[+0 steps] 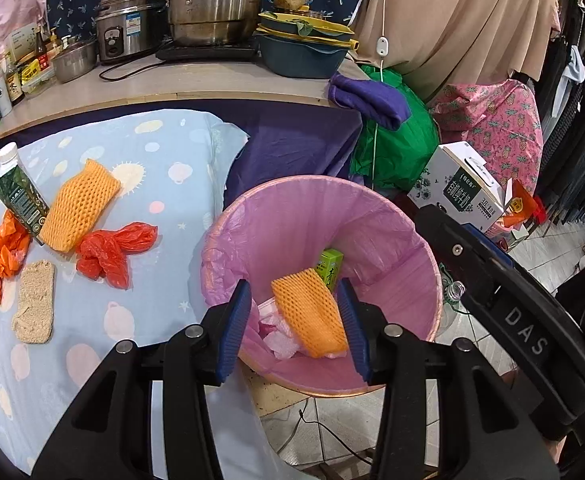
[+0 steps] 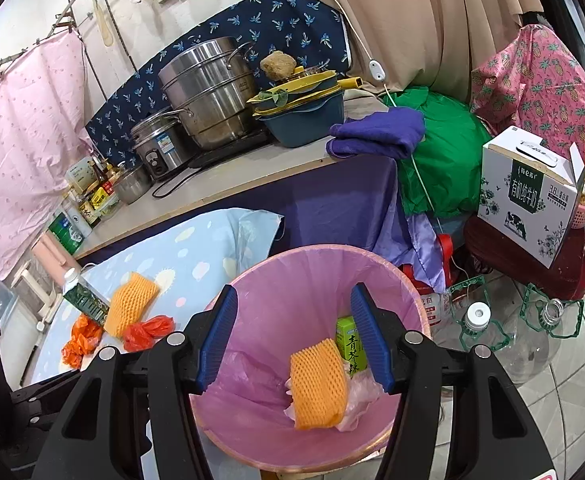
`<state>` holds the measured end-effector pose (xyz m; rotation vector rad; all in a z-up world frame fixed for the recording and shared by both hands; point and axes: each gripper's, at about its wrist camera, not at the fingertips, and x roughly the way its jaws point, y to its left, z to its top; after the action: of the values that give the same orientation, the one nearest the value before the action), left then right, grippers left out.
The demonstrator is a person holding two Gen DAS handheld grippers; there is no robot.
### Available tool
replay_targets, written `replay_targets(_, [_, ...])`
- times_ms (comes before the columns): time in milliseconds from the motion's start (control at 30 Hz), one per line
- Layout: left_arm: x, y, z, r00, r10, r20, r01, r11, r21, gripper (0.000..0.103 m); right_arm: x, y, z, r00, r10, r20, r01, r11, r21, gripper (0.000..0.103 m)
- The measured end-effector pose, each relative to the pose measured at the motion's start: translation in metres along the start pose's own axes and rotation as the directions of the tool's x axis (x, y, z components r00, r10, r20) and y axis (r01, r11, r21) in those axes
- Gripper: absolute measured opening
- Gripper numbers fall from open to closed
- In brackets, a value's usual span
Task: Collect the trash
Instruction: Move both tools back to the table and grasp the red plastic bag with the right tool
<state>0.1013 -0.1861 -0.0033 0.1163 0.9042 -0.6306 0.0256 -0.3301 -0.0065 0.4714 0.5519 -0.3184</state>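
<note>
A bin with a pink liner (image 1: 252, 232) (image 2: 276, 280) stands beside the table. Inside lie an orange foam net (image 1: 308, 312) (image 2: 318, 384), a green drink carton (image 1: 329, 268) (image 2: 350, 346) and pale plastic. My left gripper (image 1: 294, 328) is open and empty above the bin. My right gripper (image 2: 294, 336) is open and empty above it too; its body shows in the left wrist view (image 1: 512, 308). On the blue tablecloth lie another orange foam net (image 1: 78, 210) (image 2: 130, 304), a green milk carton (image 1: 18, 196) (image 2: 84, 298), a red bag (image 1: 112, 250) (image 2: 146, 332), an orange bag (image 1: 2, 258) (image 2: 80, 340) and a beige sponge (image 1: 34, 302).
A counter (image 1: 172, 84) behind the table holds steel pots (image 1: 216, 4), a rice cooker, bottles and stacked bowls. A purple cloth (image 1: 372, 100) hangs at its end. A white milk box (image 2: 532, 196) and plastic bottles (image 2: 478, 316) stand on the tiled floor at the right.
</note>
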Motion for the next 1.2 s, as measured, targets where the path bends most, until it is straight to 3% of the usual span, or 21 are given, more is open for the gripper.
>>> replay_targets(533, [-0.011,0.024,-0.002,1.0,0.019,0.012,-0.018,0.998,-0.058,0.043,0.0,0.018,-0.007,1.0,0.018,-0.016,-0.018,1.0,-0.026,0.058])
replay_targets(600, [-0.012,0.03,-0.004,1.0,0.027,0.013,-0.026,0.997,-0.07,0.045,0.0,0.021,-0.01,0.999,0.022,-0.023,-0.022,0.999,-0.029,0.059])
replay_targets(667, [-0.014,0.039,-0.007,0.999,0.043,0.021,-0.041,0.995,-0.088,0.057,0.002,0.025,-0.013,0.999,0.027,-0.034,-0.028,0.999,-0.034,0.061])
replay_targets(800, [-0.017,0.061,-0.014,0.997,0.074,0.02,-0.071,0.989,-0.132,0.06,0.007,0.036,-0.022,0.997,0.038,-0.061,-0.042,0.998,-0.051,0.061])
replay_targets(1000, [-0.026,0.113,-0.029,0.987,0.157,0.008,-0.152,0.964,-0.22,0.067,0.017,0.058,-0.035,0.993,0.066,-0.101,-0.074,0.994,-0.078,0.06])
replay_targets(1200, [-0.035,0.172,-0.047,0.971,0.239,-0.025,-0.233,0.914,-0.331,0.068,0.035,0.085,-0.049,0.983,0.095,-0.154,-0.113,0.988,-0.11,0.06])
